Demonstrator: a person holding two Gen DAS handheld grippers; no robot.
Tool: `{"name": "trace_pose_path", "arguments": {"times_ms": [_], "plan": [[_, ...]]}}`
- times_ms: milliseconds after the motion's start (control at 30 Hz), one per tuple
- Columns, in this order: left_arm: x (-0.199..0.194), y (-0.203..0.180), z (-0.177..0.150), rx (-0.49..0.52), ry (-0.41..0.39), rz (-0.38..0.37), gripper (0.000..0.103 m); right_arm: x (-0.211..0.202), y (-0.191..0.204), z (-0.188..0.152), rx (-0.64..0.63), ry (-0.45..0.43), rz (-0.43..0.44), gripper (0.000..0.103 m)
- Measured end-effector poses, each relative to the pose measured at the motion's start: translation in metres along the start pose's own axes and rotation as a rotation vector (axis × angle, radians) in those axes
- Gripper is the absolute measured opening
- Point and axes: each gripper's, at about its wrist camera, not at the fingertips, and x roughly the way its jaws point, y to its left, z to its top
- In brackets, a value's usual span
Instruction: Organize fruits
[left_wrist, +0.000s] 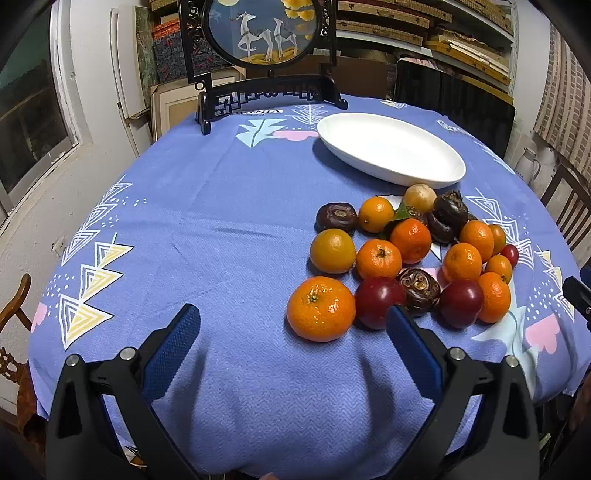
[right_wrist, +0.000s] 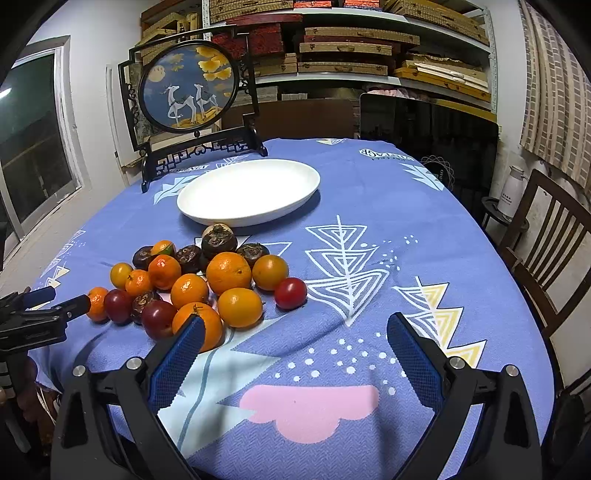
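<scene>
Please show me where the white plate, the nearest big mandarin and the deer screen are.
white plate (left_wrist: 388, 147): left wrist view, its bare middle.
nearest big mandarin (left_wrist: 320, 308): left wrist view, its peel.
deer screen (right_wrist: 188, 86): right wrist view, round picture panel.

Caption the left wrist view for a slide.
Open left tongs hover over the blue patterned tablecloth beside piled mixed fruits; empty white oval plate behind.

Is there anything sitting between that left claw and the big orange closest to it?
Nothing visible does. The left gripper is open above bare tablecloth, and the big orange lies just ahead and slightly right of it. A red plum touches the orange's far side, not the near one.
</scene>
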Motion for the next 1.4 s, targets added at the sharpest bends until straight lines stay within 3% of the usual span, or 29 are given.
{"name": "trace_pose_path", "arguments": {"times_ms": [1400], "plan": [[0.0036,-0.0003,-0.0062,0.034,-0.01,0.005,0.099,-0.0007,0.0039,-0.0039,-0.01,0.01,0.012,0.099]]}}
